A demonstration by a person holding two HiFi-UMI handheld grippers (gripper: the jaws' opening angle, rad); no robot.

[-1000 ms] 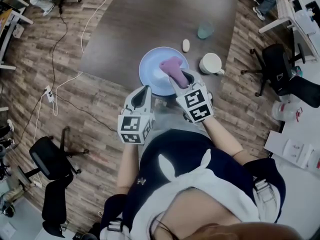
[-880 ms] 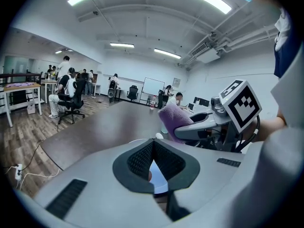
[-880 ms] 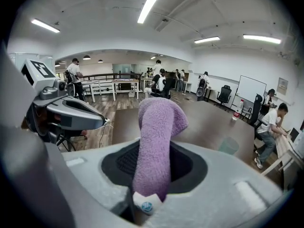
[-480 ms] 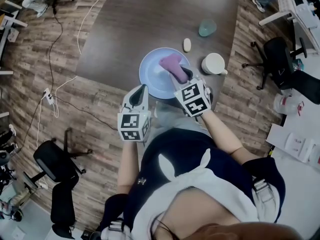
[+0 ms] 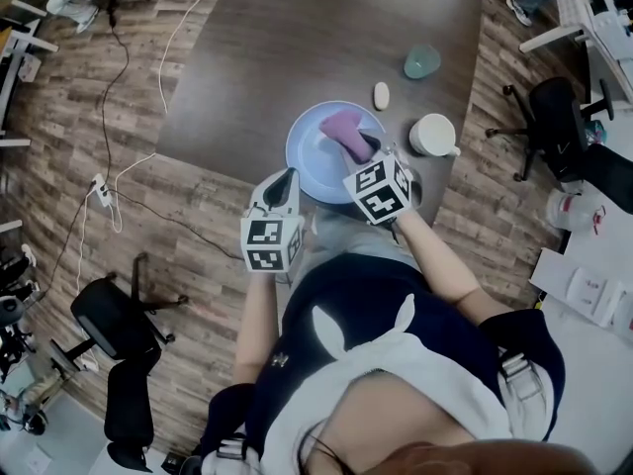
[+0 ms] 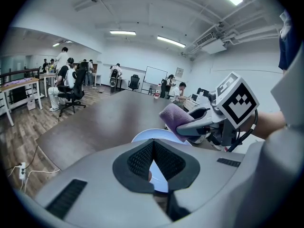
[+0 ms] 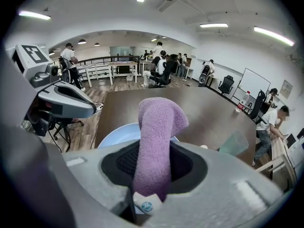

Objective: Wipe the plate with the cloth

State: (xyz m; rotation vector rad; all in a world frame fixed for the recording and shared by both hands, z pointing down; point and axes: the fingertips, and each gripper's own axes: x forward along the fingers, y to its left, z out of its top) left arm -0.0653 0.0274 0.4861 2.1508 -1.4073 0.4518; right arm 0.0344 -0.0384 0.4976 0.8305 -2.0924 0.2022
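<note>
A dark table (image 5: 297,38) fills the upper middle of the head view. On its near edge, just above the frame's centre, sits the pale blue plate (image 5: 312,161). Over the past second both grippers have sunk toward the plate and now crowd its lower rim. The approach looks all but finished, and the wiping itself has not begun.

The right gripper (image 5: 368,152), at the plate's lower right, stays clenched on the purple cloth (image 5: 344,125), its jaws no wider than before (a grip that looks firm enough to press with). The left gripper (image 5: 286,178), at the plate's lower left, has its jaws closed on nothing, tips together just short of the rim. Its own view shows the plate through the gap behind the pads. It seems placed to steady the plate, though that is a guess.

The cloth is folded into a thick roll. Its long axis runs from the right gripper's jaws toward the upper left of the head view, with the free end out over the plate's right half. In the right gripper view it stands straight up out of the jaws, its tip flopped to the right. From the left gripper view it hangs above the plate, apparently clear of it.

A white mug (image 5: 433,135) and a green cup (image 5: 421,62) stand on the table at the plate's right.
</note>
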